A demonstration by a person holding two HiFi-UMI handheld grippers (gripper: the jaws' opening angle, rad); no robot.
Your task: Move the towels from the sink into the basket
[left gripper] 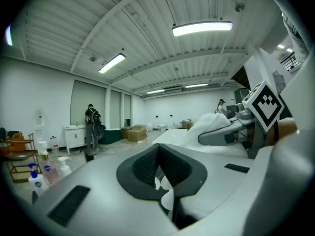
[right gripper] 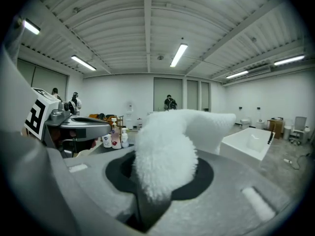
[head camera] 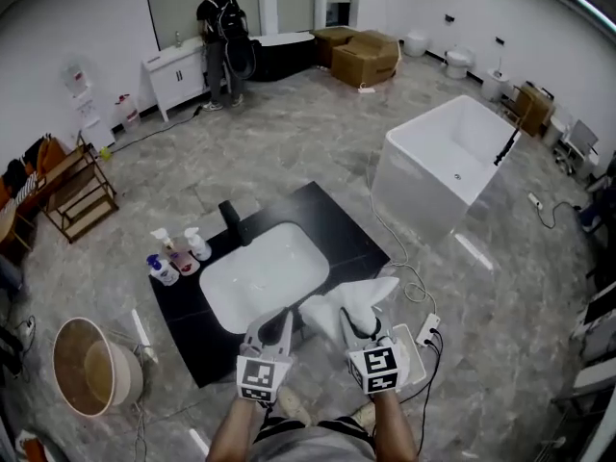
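Right gripper view: right gripper (right gripper: 162, 181) clamps the seemingly soft, light towel (right gripper: 167, 146) at a bunched fold beside the sink (head camera: 260, 269); left gripper (left gripper: 160, 178) pinches its edge.

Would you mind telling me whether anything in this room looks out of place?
A white cable trails loose across the floor from beside the bathtub to what looks like a power strip lying by the vanity, near the person's feet: possibly a trip risk.
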